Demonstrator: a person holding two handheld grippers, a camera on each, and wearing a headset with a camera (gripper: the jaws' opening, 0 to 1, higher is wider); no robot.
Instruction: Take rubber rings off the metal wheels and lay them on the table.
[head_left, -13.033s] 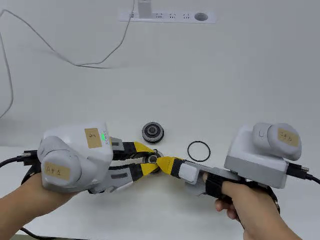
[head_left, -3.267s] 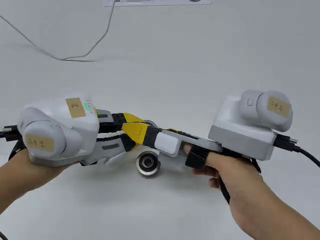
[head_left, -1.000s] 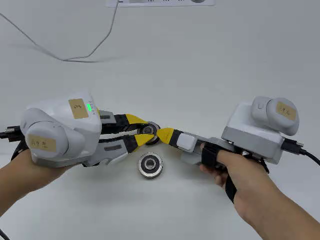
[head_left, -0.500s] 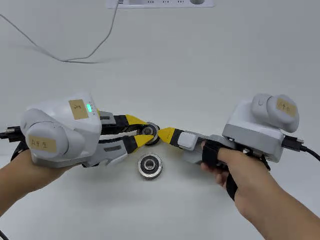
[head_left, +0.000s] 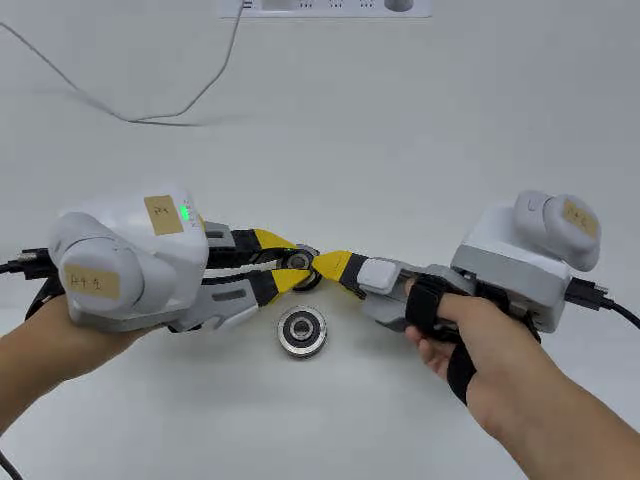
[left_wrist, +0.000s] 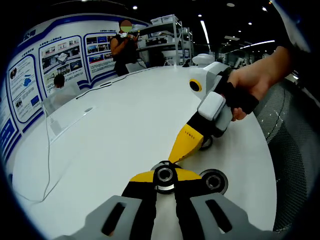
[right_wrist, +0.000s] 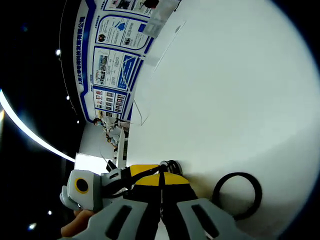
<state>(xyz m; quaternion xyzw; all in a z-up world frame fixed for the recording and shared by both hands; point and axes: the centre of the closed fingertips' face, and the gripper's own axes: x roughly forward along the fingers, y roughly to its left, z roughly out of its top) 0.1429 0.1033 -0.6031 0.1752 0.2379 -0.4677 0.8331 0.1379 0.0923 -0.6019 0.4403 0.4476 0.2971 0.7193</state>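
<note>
My left gripper (head_left: 284, 269) is clamped on a metal wheel (left_wrist: 165, 177) just above the table (head_left: 400, 150), my right gripper (head_left: 324, 264) has its tips pressed together at the wheel's rim, and a freed rubber ring (right_wrist: 236, 195) lies nearby, so a skewed pull could twist the wheel loose or slip the pinch

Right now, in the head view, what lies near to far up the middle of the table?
Loose wheel on the table → clamped wheel in the left gripper, right gripper tip at it → white cable → power strip.
</note>
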